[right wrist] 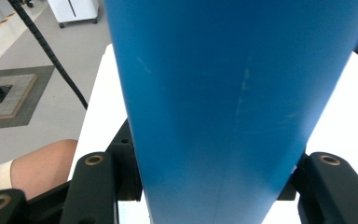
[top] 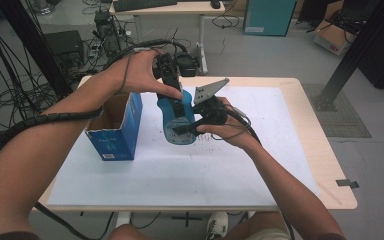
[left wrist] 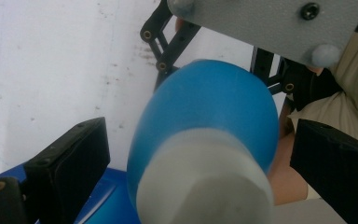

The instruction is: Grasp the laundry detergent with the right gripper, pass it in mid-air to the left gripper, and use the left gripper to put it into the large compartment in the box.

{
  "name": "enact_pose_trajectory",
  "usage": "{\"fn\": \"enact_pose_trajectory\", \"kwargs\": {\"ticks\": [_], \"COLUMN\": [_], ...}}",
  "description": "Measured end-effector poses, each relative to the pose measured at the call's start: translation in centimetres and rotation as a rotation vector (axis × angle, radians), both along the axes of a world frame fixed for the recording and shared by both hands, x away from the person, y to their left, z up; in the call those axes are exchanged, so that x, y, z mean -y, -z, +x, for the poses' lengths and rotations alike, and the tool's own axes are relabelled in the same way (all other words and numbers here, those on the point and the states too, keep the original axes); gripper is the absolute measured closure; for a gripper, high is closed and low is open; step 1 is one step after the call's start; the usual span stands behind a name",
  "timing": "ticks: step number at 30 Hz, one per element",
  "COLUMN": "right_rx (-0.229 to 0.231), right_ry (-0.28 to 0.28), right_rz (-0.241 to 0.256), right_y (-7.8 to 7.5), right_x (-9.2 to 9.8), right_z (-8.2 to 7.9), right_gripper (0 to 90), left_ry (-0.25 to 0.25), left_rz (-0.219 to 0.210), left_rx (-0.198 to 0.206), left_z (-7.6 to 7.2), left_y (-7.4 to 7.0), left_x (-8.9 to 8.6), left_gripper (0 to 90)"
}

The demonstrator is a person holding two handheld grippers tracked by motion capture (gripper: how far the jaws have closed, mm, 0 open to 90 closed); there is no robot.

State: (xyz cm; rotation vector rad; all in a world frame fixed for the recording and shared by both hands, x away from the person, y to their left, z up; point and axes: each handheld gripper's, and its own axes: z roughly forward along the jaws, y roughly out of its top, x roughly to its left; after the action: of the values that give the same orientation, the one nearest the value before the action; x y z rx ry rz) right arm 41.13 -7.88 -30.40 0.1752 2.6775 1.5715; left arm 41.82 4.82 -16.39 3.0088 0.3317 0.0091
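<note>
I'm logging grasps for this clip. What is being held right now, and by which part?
The blue bottle. The right hand-held gripper clamps its body on both sides; the left hand-held gripper straddles the white cap end, its jaws apart from it.

My fingers [left wrist: 70,154] are black blocks with brass-ringed screw holes; behind them, a grey three-cornered plate [top: 209,91] and black cable [top: 50,119].

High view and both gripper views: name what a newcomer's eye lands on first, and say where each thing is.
The blue bottle stands out first, at the middle of the white table, with the right gripper clamped across its body. The left gripper sits above it, its jaws open on either side of the white cap. Just left of the bottle sits an open blue cardboard box.
</note>
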Motion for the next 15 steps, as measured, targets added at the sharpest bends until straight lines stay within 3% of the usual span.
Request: {"fn": "enact_pose_trajectory", "kwargs": {"ticks": [15], "right_rx": [0.006], "right_ry": [-0.012], "right_rz": [0.002], "right_y": [-0.22], "right_x": [0.09], "right_z": [-0.24], "right_gripper": [43.3], "left_ry": [0.017], "left_rz": [-0.002], "left_rx": [-0.022], "left_z": [-0.3], "left_y": [0.52], "left_x": [0.28], "left_gripper": [5.1]}}
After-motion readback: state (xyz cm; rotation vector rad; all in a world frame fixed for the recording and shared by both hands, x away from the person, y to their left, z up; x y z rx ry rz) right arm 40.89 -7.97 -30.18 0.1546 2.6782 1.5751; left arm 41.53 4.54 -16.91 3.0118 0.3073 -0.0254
